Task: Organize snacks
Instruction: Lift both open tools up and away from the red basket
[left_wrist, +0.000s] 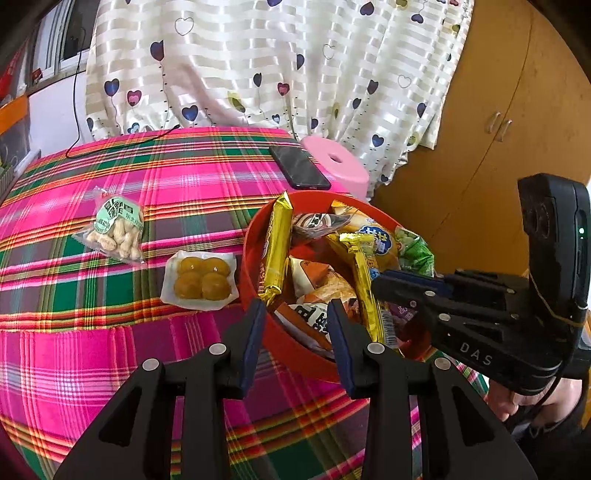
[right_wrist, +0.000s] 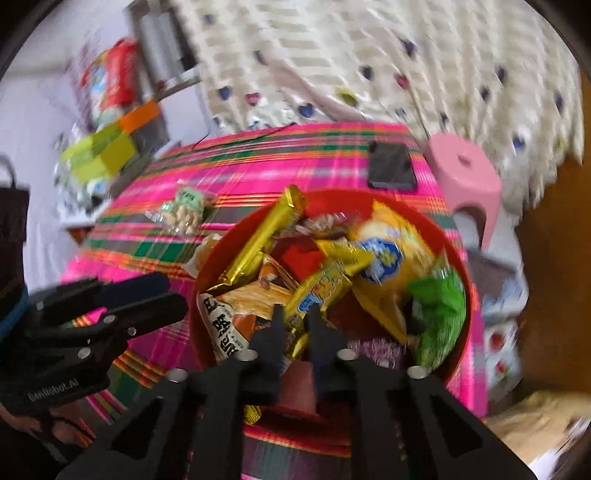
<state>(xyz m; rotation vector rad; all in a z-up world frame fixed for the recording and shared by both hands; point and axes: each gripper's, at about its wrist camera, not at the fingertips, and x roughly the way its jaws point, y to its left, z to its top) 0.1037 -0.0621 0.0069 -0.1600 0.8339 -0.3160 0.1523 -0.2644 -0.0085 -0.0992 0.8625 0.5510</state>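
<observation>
A: Where are the snacks now?

B: Most are in the red bowl (left_wrist: 258, 236), at the centre right of the left view. Two packs lie on the tabletop (left_wrist: 110, 350) to its left: the peanuts (left_wrist: 114, 236) and, just beside the bowl, the yellow cakes (left_wrist: 201, 282).

A: And your fingers?

B: My right gripper (right_wrist: 295, 325) is low in the middle of its view, inside the bowl. Its fingers are closed, and a gold bar (right_wrist: 317, 291) runs between them, so I judge that I grip this bar at its lower end. The picture is blurred, so I am not fully sure of the contact. My left gripper (left_wrist: 297, 321) hangs over the near rim of the bowl, fingers part open, holding nothing.

A: What could go wrong?

B: The bar is long and its foil is smooth. Held only at the end, it may swing or slip out when I lift it. Its upper part lies among other packs, so it may drag one over the rim. My two grippers are also near each other, and they could knock together or tip the bowl.
</observation>
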